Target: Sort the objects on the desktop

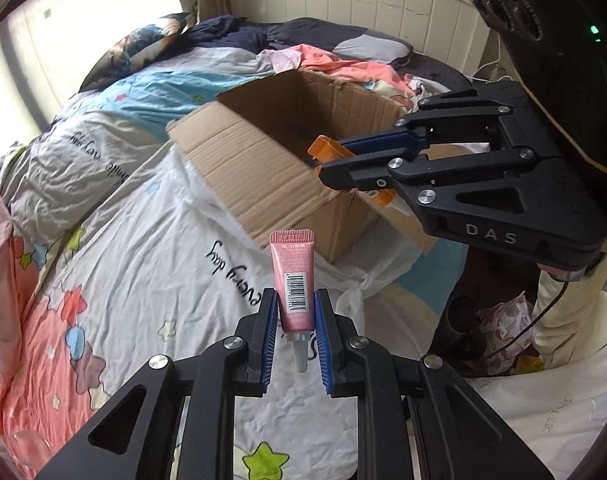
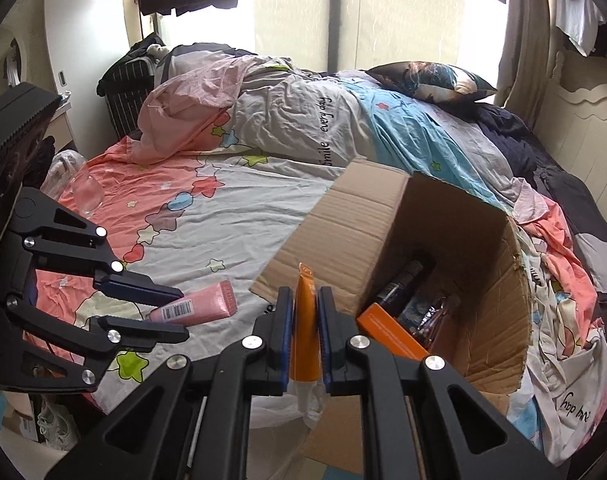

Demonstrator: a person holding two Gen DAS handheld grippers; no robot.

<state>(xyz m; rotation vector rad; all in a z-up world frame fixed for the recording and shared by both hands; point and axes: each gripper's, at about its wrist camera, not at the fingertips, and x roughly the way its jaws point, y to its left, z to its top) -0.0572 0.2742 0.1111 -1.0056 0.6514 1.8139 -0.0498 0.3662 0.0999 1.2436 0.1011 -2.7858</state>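
Here, left tool (image 1: 294,312) pinching barcoded pink tube (image 1: 293,276), "DAS"-marked right tool (image 2: 303,316) pinching orange tube (image 2: 305,320).

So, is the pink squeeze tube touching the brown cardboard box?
Apart. The right wrist view shows the pink squeeze tube in the left tongs, with bedsheet between it and the brown cardboard box.

The right gripper (image 1: 331,160) bore "DAS" in raised letters on its black body. The pink tube (image 1: 294,280) carried a barcode and the stamped code "L2111A" on its crimped end; its smaller print was unreadable. The quilt (image 2: 263,200), beside the cardboard box (image 2: 483,280), read "Smile every day" in black script, and "every day" again near the tube.
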